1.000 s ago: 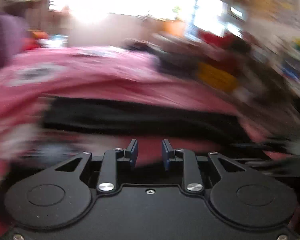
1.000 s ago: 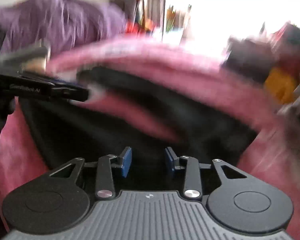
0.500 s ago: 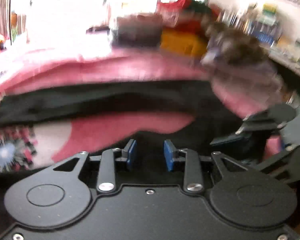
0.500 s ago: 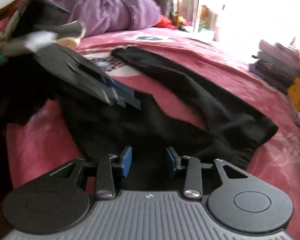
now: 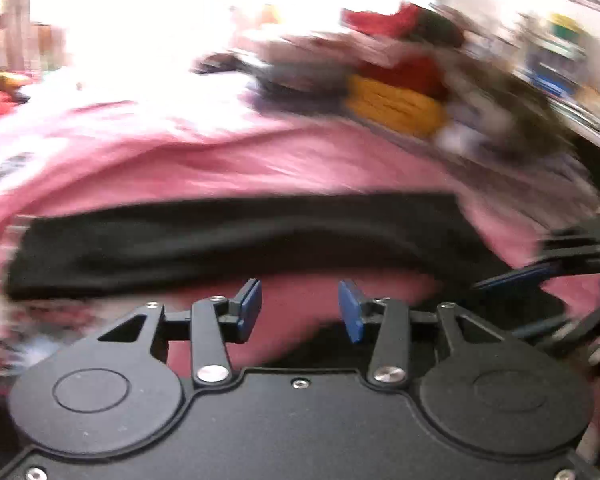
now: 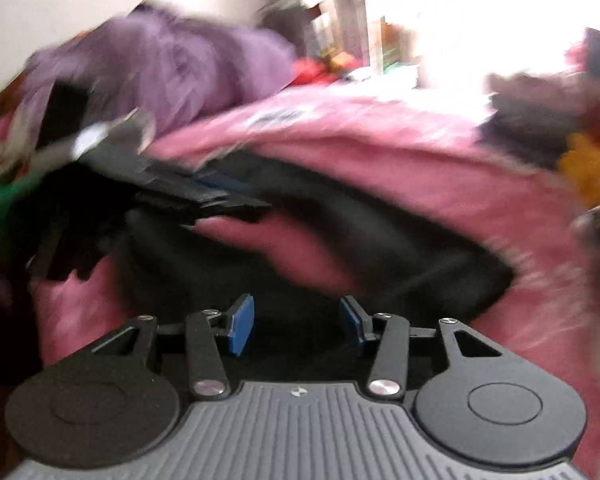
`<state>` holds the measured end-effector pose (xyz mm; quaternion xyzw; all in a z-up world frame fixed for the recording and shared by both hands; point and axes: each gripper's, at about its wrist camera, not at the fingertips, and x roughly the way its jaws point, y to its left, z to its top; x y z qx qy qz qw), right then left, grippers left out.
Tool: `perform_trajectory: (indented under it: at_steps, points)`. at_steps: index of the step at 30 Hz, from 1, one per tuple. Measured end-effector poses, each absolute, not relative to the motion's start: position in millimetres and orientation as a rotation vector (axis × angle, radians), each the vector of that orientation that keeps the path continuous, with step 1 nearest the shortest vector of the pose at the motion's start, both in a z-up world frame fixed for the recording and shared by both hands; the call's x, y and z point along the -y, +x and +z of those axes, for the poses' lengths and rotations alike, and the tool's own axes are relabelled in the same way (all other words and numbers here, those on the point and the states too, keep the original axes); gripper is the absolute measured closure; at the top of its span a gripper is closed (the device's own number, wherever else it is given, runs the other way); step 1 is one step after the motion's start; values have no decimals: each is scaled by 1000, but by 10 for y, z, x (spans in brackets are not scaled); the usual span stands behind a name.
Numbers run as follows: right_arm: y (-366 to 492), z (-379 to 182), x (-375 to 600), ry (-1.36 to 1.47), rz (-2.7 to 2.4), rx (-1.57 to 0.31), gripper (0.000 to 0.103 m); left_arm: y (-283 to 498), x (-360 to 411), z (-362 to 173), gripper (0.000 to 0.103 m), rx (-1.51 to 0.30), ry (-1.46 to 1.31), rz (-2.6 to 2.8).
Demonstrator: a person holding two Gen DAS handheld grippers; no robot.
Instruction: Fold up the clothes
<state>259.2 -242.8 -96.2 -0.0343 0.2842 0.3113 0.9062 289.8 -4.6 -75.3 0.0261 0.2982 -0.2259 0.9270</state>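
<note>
No writing can be read in either view; both are smeared with motion blur, and the pale printed patches on the pink bedspread (image 5: 260,160) are too blurred to make out. In the left wrist view, the left claw (image 5: 299,312) stands wide, its blue pads (image 5: 247,309) well apart with nothing between them but bare bedspread below. Just ahead of the pads a long black garment (image 5: 220,240) lies stretched across the bed from far left to far right, one band of it running sideways and a darker part spreading under the right pad. Off to the right of this claw, the other tool's dark arm and blue pad come in over the cloth. Beyond the garment, ahead and to the right, sits a stack of folded clothes (image 5: 392,104), a yellow piece under red ones. In the right wrist view, the right claw (image 6: 296,324) is likewise wide and holds nothing; its pads (image 6: 241,323) hang over the black garment (image 6: 360,240), which spreads directly ahead and bends around a patch of pink. To the left and ahead, the left claw (image 6: 204,196) reaches in low above the cloth; whether it touches cannot be told. Farther left and behind it lies a purple heap (image 6: 160,68) of fabric.
</note>
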Motion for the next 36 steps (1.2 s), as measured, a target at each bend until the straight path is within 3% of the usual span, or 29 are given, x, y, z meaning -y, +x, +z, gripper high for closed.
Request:
perform_trajectory:
  at_steps: [4,6,9,12,13,17,22,25,27,34,36]
  points:
    - [2803,-819,2393,-114,562,-542,60,3171,-351,-793,64,-614,-49,-282]
    - [2909,-864,2252,-190,559,-560,75,3298,-498,-824,64,-630,-113,-258]
    - [3185,-1013,2082,-260,536,-617,81,3474,-537,-913,62,-686,-102,-229]
    - [3479,-1194,2046,-324,436,-690,79,3620,-394,-974,60,-658,179,-108]
    - [3456,-1164,2100,-286,453,-687,79,3634,-363,-886,66,-634,208,-80]
    - [3435,-1145,2197,-241,474,-675,80,3559,-718,-597,59,-610,33,-108]
    - [3528,-1194,2266,-209,462,-697,80,3691,-1288,-883,55,-749,-270,70]
    - [3578,-1211,2316,-184,457,-709,80,3743,-1413,-1024,54,-733,-449,48]
    - [3611,-1223,2350,-167,453,-716,80,3769,-1390,-1031,98,-695,-496,1]
    - [3727,-1263,2465,-107,439,-742,82,3591,-1376,-469,100,-491,-445,-55]
    - [3724,-1267,2431,-131,426,-736,82,3716,-1302,-675,100,-616,-337,-11]
